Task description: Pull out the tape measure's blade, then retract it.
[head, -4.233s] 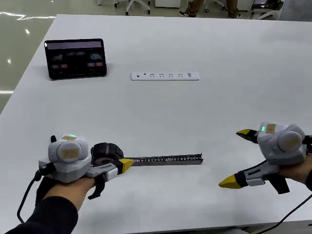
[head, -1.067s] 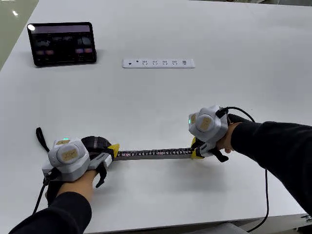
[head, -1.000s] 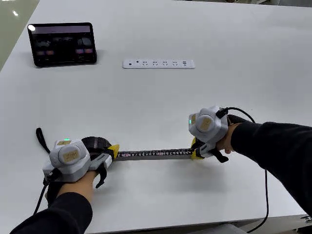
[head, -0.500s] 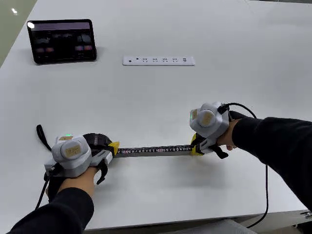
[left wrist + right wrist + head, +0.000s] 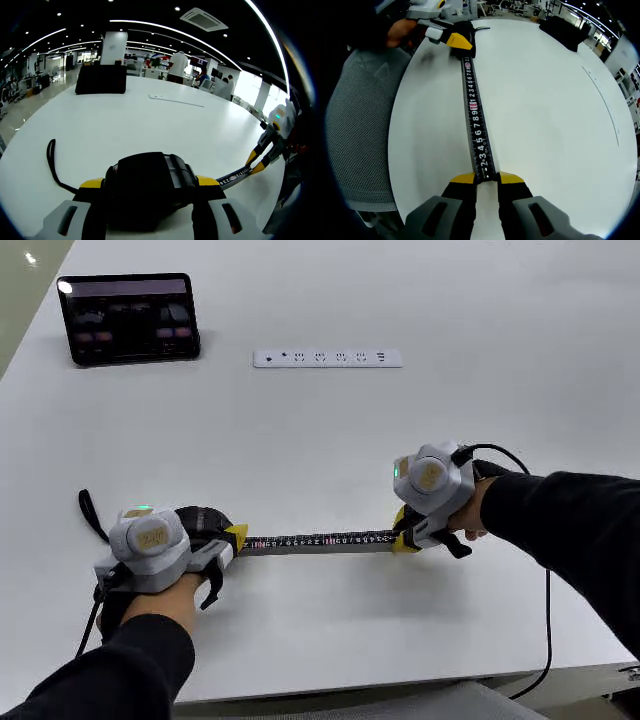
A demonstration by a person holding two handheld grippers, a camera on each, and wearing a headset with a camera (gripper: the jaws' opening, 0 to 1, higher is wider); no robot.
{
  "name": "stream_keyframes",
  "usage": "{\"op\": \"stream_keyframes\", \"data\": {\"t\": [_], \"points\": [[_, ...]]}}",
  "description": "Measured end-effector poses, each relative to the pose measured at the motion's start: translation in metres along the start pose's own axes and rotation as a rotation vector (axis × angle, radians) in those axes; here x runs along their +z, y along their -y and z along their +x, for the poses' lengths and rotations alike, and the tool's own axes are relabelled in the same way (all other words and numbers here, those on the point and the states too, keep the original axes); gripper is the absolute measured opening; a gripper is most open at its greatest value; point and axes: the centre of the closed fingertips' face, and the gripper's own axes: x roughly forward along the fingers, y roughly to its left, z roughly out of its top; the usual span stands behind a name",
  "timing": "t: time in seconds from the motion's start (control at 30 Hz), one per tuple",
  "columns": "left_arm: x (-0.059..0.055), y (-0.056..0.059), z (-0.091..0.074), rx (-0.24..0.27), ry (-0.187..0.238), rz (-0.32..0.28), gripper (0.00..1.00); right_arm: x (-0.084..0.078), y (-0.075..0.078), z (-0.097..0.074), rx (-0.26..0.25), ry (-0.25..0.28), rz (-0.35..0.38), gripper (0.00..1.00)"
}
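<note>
The black tape measure case (image 5: pixel 198 521) rests on the white table, and my left gripper (image 5: pixel 222 536) is shut on it. In the left gripper view the case (image 5: pixel 147 170) sits between the yellow-tipped jaws of the left gripper (image 5: pixel 150 183), its wrist strap (image 5: pixel 51 161) trailing left. The blade (image 5: pixel 320 539) lies pulled out flat along the table to the right. My right gripper (image 5: pixel 404 541) is shut on the blade's end. In the right gripper view the numbered blade (image 5: pixel 474 110) runs from the right gripper (image 5: pixel 485 178) up to the case (image 5: pixel 466 36).
A dark tablet (image 5: pixel 128 318) stands at the far left of the table (image 5: pixel 480 390). A white power strip (image 5: pixel 327 358) lies at the far middle. A cable trails from the right gripper over the table's near edge. Office desks and people stand far behind.
About four seconds ago the right gripper was open and away from the blade; now it is shut on the blade's end. Over the last second the blade's length looks unchanged.
</note>
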Motion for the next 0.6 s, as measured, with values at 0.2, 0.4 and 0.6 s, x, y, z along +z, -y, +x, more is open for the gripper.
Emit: {"op": "stream_keyframes", "data": {"t": [0.2, 0.4, 0.6], "points": [[-0.001, 0.001, -0.002, -0.004, -0.008, -0.005, 0.65, 0.003, 0.0, 0.002, -0.003, 0.004, -0.002, 0.11], [-0.001, 0.003, -0.004, -0.009, -0.015, -0.01, 0.65, 0.008, 0.0, 0.003, -0.01, 0.012, 0.007, 0.11], [0.0, 0.005, -0.006, -0.015, -0.019, -0.018, 0.64, 0.011, 0.0, 0.005, -0.012, 0.022, 0.006, 0.11]]}}
